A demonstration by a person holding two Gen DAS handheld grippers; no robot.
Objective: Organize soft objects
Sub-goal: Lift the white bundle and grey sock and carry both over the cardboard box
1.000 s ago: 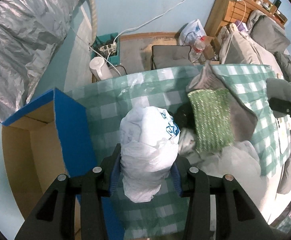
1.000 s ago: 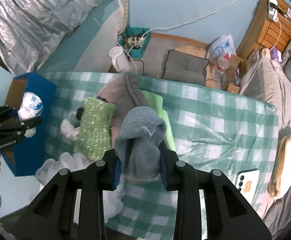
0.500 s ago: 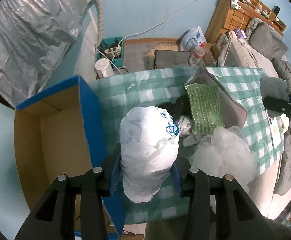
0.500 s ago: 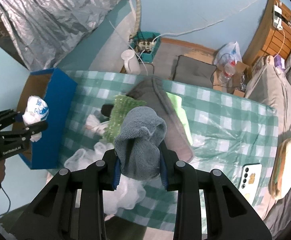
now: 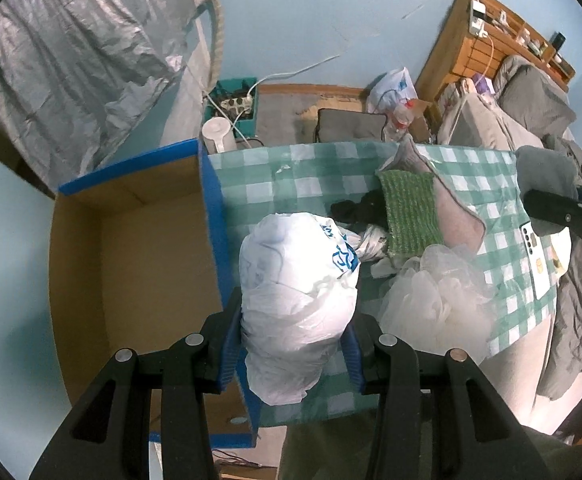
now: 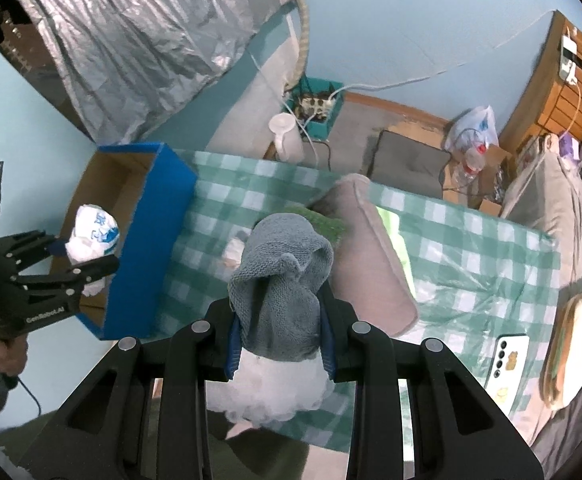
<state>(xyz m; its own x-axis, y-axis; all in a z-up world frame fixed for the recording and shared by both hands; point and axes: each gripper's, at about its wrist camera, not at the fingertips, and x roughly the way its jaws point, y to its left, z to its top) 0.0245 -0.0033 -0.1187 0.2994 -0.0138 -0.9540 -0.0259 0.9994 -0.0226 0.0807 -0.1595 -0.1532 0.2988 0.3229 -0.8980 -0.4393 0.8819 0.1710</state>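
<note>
My left gripper (image 5: 291,348) is shut on a crumpled white plastic bag with blue print (image 5: 295,300), held in the air over the edge of the blue cardboard box (image 5: 139,264). In the right wrist view that left gripper (image 6: 87,262) and its white bag (image 6: 93,234) hang over the box (image 6: 159,200). My right gripper (image 6: 281,346) is shut on a grey knitted cloth (image 6: 285,276), raised above the green checked tablecloth (image 6: 471,264). On the cloth lie a green knitted piece (image 5: 409,212), a pinkish-grey cushion (image 6: 371,252) and a clear plastic bag (image 5: 439,296).
A phone (image 6: 507,364) and a round wooden item (image 6: 579,340) lie at the table's right end. Beyond the table stand a white kettle (image 6: 287,136), a power strip in a teal box (image 6: 315,106), a dark floor cushion (image 6: 407,164) and a bed (image 5: 531,92). Silver foil sheeting (image 5: 71,60) hangs at left.
Both grippers have risen and shifted left with their loads. The blue box has come much further into the left wrist view; the table looks smaller and farther below.
</note>
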